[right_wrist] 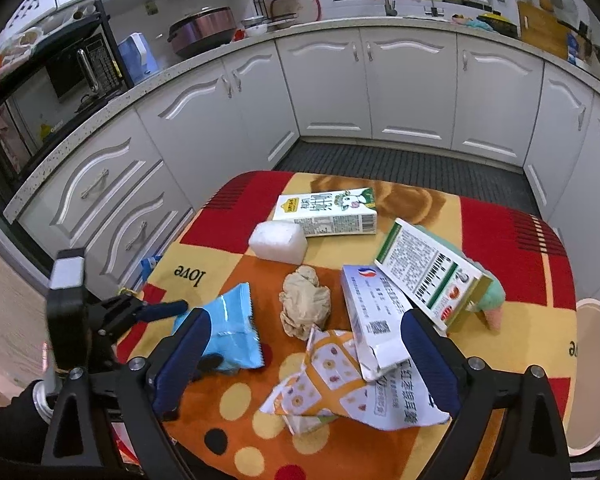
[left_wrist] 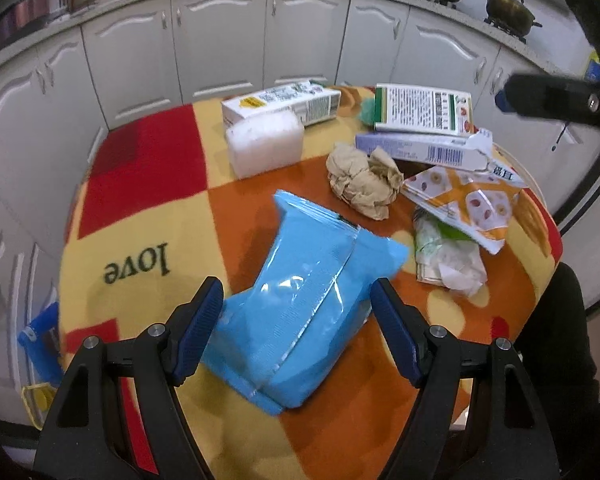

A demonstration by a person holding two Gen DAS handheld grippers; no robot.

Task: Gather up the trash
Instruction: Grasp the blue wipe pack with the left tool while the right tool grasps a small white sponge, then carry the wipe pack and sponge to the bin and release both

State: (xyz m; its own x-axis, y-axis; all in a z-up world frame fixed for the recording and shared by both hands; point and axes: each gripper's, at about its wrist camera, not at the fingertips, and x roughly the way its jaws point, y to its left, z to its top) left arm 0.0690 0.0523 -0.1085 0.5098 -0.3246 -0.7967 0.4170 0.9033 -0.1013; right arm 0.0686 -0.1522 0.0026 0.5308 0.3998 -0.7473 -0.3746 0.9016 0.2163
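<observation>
Left gripper [left_wrist: 296, 312] straddles the blue plastic wrapper [left_wrist: 304, 308], jaws apart on either side of it, pads not visibly pressing – not gripped yet. The wrapper lies on the table [left_wrist: 148, 216] toward its near edge, partly puffed and creased. It looks light, thin, slick and crinkly, likely to slip or collapse when pinched, so best to close across the bunched middle seam, not the flat glossy end.

Right gripper [right_wrist: 304, 348] stands wide apart over the orange-patterned snack bag [right_wrist: 324, 380] and a white-blue carton [right_wrist: 370, 320], holding nothing. That bag looks floppy and light too; the carton is stiffer and would take a grip at its open flap.

Other trash mid-table: crumpled brown paper [left_wrist: 364, 184], white foam block [left_wrist: 264, 144], milk carton [left_wrist: 280, 100] toward the far edge, green-white box [left_wrist: 424, 108] leaning on the carton pile, crumpled white tissue [left_wrist: 452, 256] near the right edge.

Surface – a soft fleece cloth, red, yellow and orange checks, "love" printed on it; fabric may bunch under sliding fingers. Room: kitchen, white cabinets [right_wrist: 412, 80] all round, microwave [right_wrist: 48, 92] and pots on the counter, dark mat on the floor.
</observation>
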